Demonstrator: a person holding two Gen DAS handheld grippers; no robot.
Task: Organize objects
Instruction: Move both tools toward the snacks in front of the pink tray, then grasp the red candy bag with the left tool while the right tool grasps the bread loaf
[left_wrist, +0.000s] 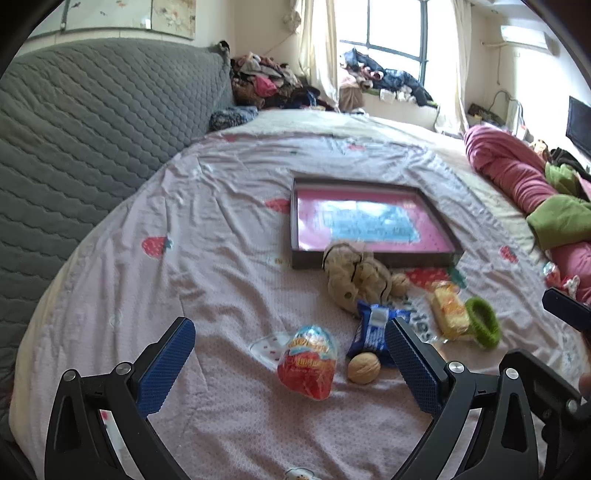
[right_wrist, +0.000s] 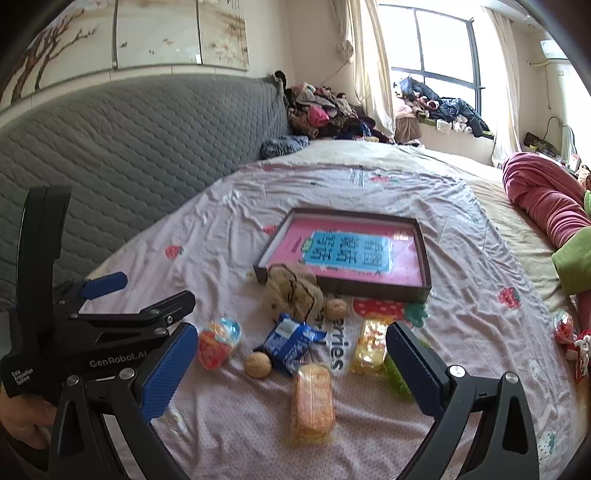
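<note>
A: From the left wrist, what does the claw show?

B: The left gripper has its blue pads spread wide, holding nothing. Between them on the strawberry sheet lies a red jelly cup, with a walnut just to its right. A blue snack packet lies just beyond the walnut, against the right pad. Further ahead is a beige plush toy touching the near wall of the dark tray. To the right of the claw, a yellow snack pack lies against a green hair tie.

A: And from the right wrist?

B: The right gripper is also parted and empty. An orange cracker pack lies between its pads, close in. Ahead sit the walnut, the blue packet and the tray, with a pink sheet inside. The left gripper's body fills the left side.
</note>
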